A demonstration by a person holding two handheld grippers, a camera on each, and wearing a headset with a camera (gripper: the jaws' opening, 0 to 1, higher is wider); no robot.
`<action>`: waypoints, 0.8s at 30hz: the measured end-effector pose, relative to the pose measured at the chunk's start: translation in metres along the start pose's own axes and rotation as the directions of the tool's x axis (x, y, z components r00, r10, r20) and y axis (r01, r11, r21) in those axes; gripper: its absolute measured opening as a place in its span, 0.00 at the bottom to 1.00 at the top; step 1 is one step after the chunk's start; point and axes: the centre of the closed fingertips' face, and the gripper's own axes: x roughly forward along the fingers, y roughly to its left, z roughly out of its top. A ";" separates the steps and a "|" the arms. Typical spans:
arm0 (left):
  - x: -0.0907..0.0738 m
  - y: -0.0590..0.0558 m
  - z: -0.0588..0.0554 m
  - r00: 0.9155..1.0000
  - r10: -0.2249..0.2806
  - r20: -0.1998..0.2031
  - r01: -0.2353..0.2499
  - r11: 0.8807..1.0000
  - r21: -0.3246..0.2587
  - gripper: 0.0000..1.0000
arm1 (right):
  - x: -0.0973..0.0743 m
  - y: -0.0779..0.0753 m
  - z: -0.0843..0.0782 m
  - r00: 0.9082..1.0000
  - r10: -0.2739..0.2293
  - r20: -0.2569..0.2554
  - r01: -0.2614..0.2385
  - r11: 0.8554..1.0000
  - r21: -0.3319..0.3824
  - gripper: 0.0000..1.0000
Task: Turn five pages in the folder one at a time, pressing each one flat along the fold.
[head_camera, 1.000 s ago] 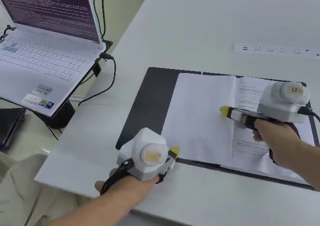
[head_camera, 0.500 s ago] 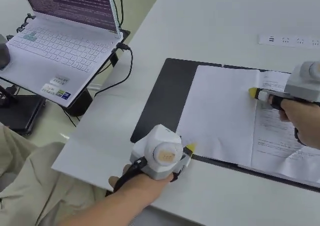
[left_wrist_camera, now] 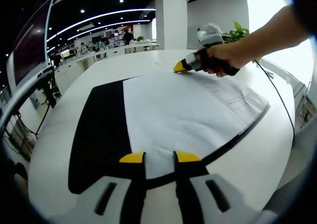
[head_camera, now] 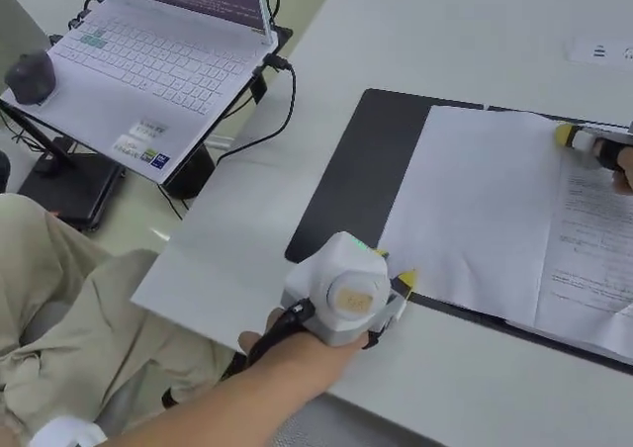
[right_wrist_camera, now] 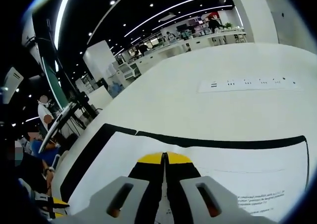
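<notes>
Cut off at the head view's edge, the clenched right gripper (head_camera: 565, 134) meets the page (head_camera: 485, 200); left gripper (left_wrist_camera: 159, 157) released.

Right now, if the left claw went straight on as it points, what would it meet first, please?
Probably the blank turned page, right at the tips of the left claw; farther along that line sits the right claw, though depth is unclear.

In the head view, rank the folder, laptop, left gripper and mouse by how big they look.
1. folder, cropped by the frame
2. laptop, also cropped
3. left gripper, enlarged by nearness
4. mouse
</notes>
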 end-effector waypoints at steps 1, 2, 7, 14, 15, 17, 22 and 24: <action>0.000 0.000 0.000 1.000 0.000 0.001 0.000 1.000 0.001 0.20 | 0.002 -0.001 0.002 1.000 -0.003 0.001 0.003 1.000 -0.004 0.00; 0.000 0.000 0.000 1.000 0.001 0.003 -0.001 1.000 -0.002 0.20 | 0.006 -0.003 0.003 1.000 -0.005 0.000 0.005 1.000 -0.006 0.00; 0.000 0.000 0.000 1.000 0.003 0.004 -0.003 1.000 -0.006 0.20 | 0.018 -0.010 0.009 1.000 -0.015 -0.001 0.015 1.000 -0.005 0.00; -0.001 0.000 0.000 1.000 0.007 0.008 -0.007 1.000 -0.010 0.20 | 0.018 -0.009 0.007 1.000 -0.015 -0.001 0.015 0.999 -0.038 0.00; -0.001 0.000 0.000 1.000 0.007 0.008 -0.007 1.000 -0.009 0.20 | 0.016 -0.008 0.006 1.000 -0.014 -0.001 0.014 0.999 -0.050 0.00; 0.000 0.000 0.000 1.000 0.007 0.007 -0.007 1.000 -0.009 0.20 | 0.011 -0.002 0.003 1.000 -0.014 -0.002 0.014 0.998 -0.059 0.00; 0.000 0.000 0.000 1.000 0.007 0.004 -0.007 1.000 -0.009 0.20 | 0.007 0.001 0.001 1.000 -0.006 -0.007 0.006 0.998 -0.063 0.00; 0.000 0.000 0.000 1.000 0.007 0.003 -0.007 1.000 -0.008 0.20 | 0.006 0.002 -0.001 1.000 -0.003 -0.010 0.002 0.998 -0.067 0.00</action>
